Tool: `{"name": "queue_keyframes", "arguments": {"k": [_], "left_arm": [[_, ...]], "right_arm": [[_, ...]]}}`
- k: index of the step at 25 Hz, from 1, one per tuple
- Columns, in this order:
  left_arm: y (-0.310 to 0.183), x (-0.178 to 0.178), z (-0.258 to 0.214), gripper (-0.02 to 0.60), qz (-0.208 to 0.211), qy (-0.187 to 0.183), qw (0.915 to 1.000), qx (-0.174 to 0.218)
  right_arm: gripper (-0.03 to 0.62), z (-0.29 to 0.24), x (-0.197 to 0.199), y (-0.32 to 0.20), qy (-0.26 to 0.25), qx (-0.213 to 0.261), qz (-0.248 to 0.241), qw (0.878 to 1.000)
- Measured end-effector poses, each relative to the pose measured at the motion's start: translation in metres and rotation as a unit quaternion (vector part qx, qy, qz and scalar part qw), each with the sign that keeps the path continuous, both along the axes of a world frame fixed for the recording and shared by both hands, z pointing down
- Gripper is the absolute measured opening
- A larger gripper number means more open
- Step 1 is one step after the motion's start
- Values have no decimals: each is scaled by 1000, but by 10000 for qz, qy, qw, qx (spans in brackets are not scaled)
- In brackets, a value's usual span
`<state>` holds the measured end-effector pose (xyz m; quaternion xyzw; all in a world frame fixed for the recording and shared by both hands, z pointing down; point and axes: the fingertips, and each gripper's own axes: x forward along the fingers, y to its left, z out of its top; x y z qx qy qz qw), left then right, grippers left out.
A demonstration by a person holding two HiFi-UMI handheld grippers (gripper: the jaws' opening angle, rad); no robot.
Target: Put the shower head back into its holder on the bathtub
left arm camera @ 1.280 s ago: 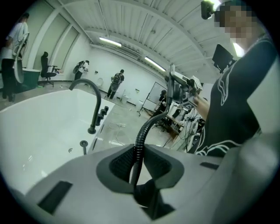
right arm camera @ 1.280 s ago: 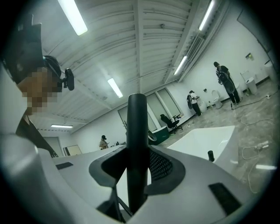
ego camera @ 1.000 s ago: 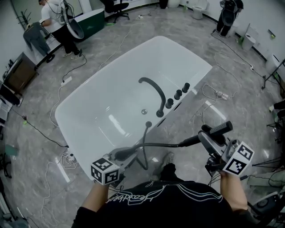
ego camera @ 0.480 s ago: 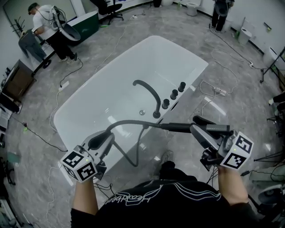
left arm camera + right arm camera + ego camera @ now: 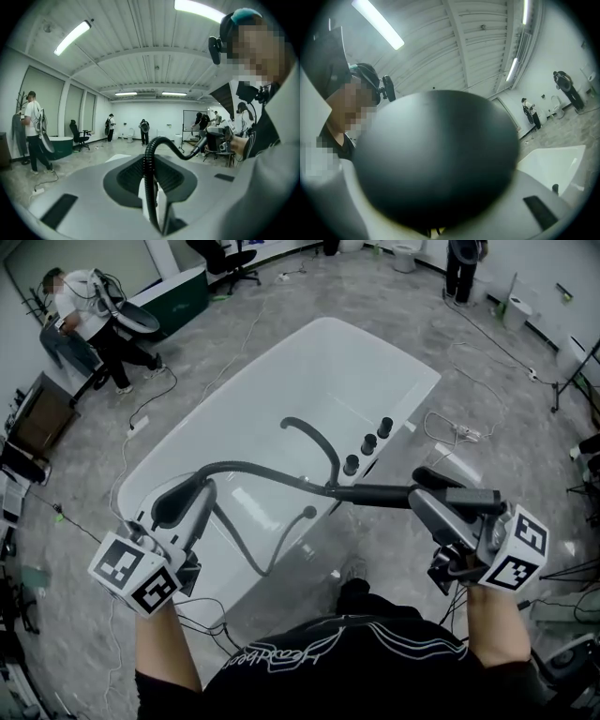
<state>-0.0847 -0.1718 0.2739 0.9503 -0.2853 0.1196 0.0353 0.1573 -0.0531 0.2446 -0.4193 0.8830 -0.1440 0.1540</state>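
A white bathtub [image 5: 281,371] carries a black spout [image 5: 314,440] and three black knobs [image 5: 367,442] on its near rim. The black shower head [image 5: 375,494] lies level over that rim, my right gripper [image 5: 438,505] shut on its handle end; its round dark face [image 5: 436,159] fills the right gripper view. The black hose [image 5: 253,470] arches left to my left gripper [image 5: 187,501], which is shut on it. From there the hose loops down to a small black fitting [image 5: 310,512] on the rim. In the left gripper view the hose [image 5: 149,187] rises between the jaws.
Cables and a power strip [image 5: 466,439] lie on the grey floor around the tub. A person [image 5: 94,315] stands at the far left by a green tub [image 5: 178,292]. A dark cabinet [image 5: 36,407] is at the left edge, another person [image 5: 464,259] at the top right.
Both grippers have risen. The left one went up and to the left with the hose, which now arches over the tub's rim. The shower head has come up level.
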Motion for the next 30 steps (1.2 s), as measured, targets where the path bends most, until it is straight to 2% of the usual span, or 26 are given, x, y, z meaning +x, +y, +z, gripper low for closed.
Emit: {"name": "queue_keyframes", "arguments": {"k": [7,15,19,24,30], "left_arm": [[-27,31,-49,64,119,67,9980,617],[-60,62,-85,64,235,397,9946,931],[-73,80,-104,64,343,369,9926,1104],[-88,79,-116,64,112,356,9902,1343],[-102,82,-103,64,127,240,9925,1190]], "right_arm": [[127,-14,9,-15,-59,138,4,9999],[127,-42,30,-43,-36,480,-12,9988],[127,-52,40,-58,-125,610,-85,9980],[127,-54,50,-78,-324,761,-206,9964],[127,-42,52,-98,-379,636,-259,9969]]}}
